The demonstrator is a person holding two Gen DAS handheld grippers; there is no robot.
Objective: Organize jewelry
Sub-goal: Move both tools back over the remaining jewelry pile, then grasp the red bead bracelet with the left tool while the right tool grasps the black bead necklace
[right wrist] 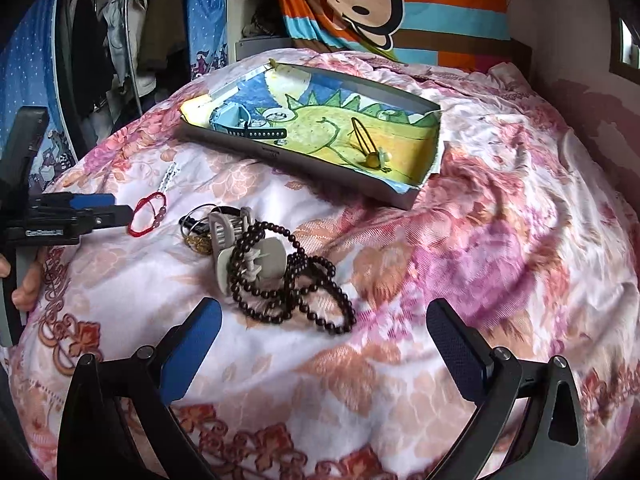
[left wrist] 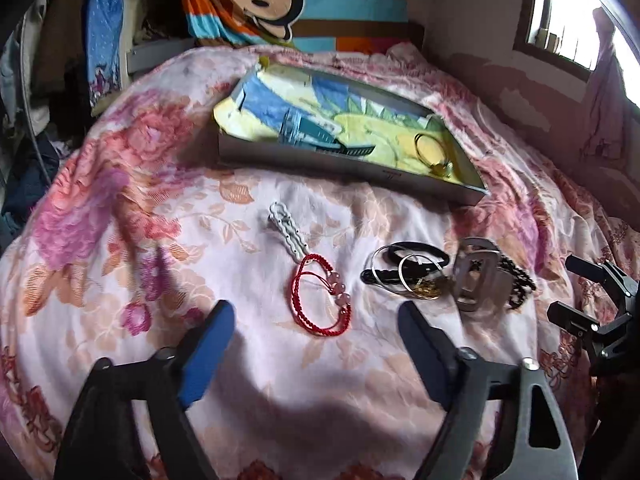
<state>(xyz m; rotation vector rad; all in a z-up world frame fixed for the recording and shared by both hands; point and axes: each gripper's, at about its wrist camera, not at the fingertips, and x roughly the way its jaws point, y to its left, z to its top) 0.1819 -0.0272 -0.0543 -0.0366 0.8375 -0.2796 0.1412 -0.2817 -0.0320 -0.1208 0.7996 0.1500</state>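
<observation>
A red cord bracelet (left wrist: 320, 300) lies on the floral bedspread, just ahead of my open, empty left gripper (left wrist: 316, 324); it also shows in the right wrist view (right wrist: 147, 215). A white chain (left wrist: 286, 231) lies beyond it. To the right sit black hair ties and silver hoops (left wrist: 404, 270), a grey hair claw (left wrist: 476, 274) and a dark bead necklace (right wrist: 296, 280). My right gripper (right wrist: 324, 326) is open and empty, just short of the necklace. A shallow box (left wrist: 348, 164) with a dinosaur drawing holds a teal watch (left wrist: 312, 134) and a gold hair tie (left wrist: 432, 152).
The floral bedspread (right wrist: 480, 240) covers a rounded bed. A striped monkey-print blanket (right wrist: 400, 8) hangs at the back. Clothes (right wrist: 120, 40) hang at the left. A wall with a window (left wrist: 568, 20) is on the right. My left gripper shows in the right wrist view (right wrist: 80, 216).
</observation>
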